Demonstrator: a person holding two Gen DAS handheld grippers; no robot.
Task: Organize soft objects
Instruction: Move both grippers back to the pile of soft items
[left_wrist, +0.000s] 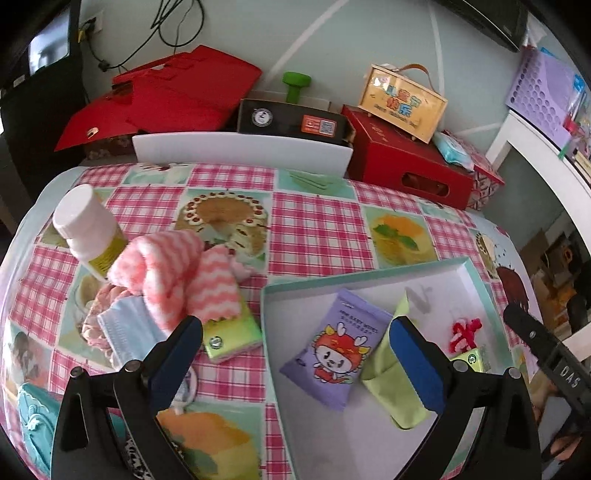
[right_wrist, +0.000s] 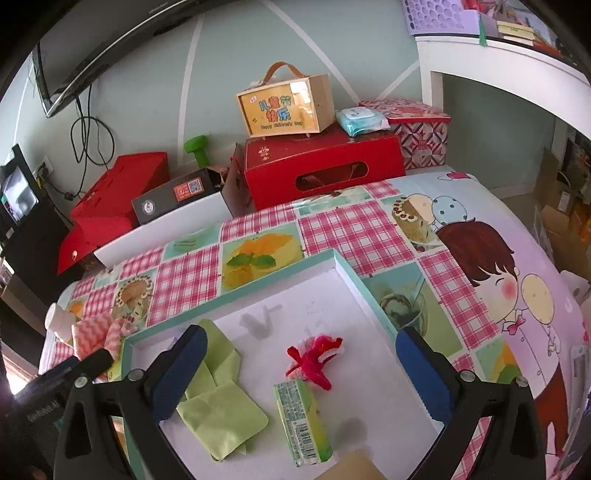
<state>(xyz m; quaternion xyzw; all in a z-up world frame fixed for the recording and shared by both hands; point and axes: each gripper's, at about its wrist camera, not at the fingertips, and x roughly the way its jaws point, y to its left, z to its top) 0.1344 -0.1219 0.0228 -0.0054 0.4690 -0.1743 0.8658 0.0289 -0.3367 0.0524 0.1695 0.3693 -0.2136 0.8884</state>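
A white tray with a teal rim (left_wrist: 369, 275) (right_wrist: 334, 256) lies on the table. In it are a purple wipes pack (left_wrist: 334, 349), a green cloth (left_wrist: 391, 373) (right_wrist: 218, 402), a red knitted piece (left_wrist: 466, 332) (right_wrist: 314, 356) and a green tissue pack (left_wrist: 471, 360) (right_wrist: 304, 421). Left of the tray lie a pink striped towel (left_wrist: 177, 273) (right_wrist: 94, 332), a blue face mask (left_wrist: 125, 325), a pink scrunchie (left_wrist: 96, 295) and another green tissue pack (left_wrist: 232, 336). My left gripper (left_wrist: 295, 354) is open and empty over the tray's left edge. My right gripper (right_wrist: 301, 373) is open and empty over the tray.
A white bottle (left_wrist: 86, 229) stands by the towel. Red boxes (left_wrist: 402, 162) (right_wrist: 321, 166), a black box (left_wrist: 291, 120), a yellow handled case (right_wrist: 282, 105) and a green dumbbell (left_wrist: 295, 86) line the wall behind the table. A white shelf (right_wrist: 498, 70) stands right.
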